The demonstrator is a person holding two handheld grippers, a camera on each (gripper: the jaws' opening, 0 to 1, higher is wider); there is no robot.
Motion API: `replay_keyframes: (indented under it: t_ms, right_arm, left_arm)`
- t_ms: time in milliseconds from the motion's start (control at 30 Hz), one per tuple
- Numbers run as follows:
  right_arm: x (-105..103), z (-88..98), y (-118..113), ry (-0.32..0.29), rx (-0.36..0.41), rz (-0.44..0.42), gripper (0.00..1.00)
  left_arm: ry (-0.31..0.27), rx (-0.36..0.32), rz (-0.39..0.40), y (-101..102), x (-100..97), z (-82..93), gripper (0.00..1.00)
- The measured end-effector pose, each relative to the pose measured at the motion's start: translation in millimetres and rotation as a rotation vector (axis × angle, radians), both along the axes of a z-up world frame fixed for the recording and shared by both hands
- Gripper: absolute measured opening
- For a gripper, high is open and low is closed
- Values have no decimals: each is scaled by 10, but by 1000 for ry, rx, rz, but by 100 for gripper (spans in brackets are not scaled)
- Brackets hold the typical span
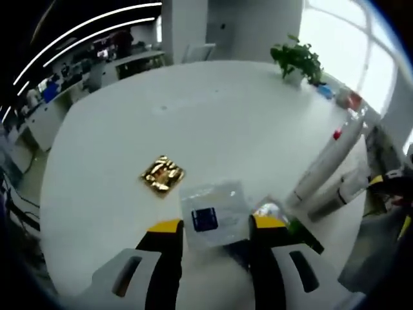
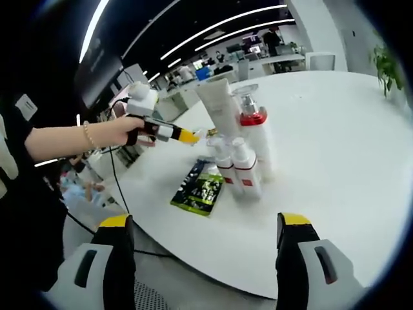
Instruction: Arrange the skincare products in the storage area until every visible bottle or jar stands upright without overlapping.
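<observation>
Standing grouped near the surface (image 2: 335, 129) edge, the bottles (image 2: 245, 152) look light, rigid and smooth; each is best gripped mid-body, below its cap. Right gripper (image 2: 206, 248) fingers are spread, empty. Left gripper (image 1: 213, 236) fingers straddle a clear packet (image 1: 213, 213) without visibly pinching it. Labels are unreadable.

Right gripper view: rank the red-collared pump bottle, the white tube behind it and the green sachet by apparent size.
1. Pump bottle.
2/3. White tube and green sachet look alike; tube is partly hidden and farther, so unranked.
</observation>
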State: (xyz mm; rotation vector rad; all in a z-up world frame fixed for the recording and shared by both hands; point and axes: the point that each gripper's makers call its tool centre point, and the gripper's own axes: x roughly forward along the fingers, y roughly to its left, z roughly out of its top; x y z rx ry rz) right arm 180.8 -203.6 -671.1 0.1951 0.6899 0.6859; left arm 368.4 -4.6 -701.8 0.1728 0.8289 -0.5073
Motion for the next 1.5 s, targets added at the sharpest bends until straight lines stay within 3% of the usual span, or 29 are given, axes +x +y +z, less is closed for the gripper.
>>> replay_keyframes:
  t_ms: [500, 933, 1167, 1200, 1400, 1500]
  right_arm:
    - [-52, 0, 61, -8, -8, 42, 89]
    - [-98, 15, 81, -19, -7, 48, 87]
    - [-106, 46, 115, -43, -15, 65, 84]
    - [-95, 68, 118, -70, -32, 73, 83]
    - [-129, 55, 182, -91, -80, 125, 82]
    - [-128, 115, 213, -87, -45, 128, 82]
  left_arm:
    - [-48, -29, 25, 134, -301, 177, 42]
    - [-102, -42, 49, 229, -568, 483, 42]
    - [-139, -42, 53, 307, -677, 618, 42]
    - [-143, -41, 55, 318, -705, 643, 42]
    - [-150, -36, 58, 385, -804, 645, 42]
    - [-156, -31, 54, 403, -852, 652, 42]
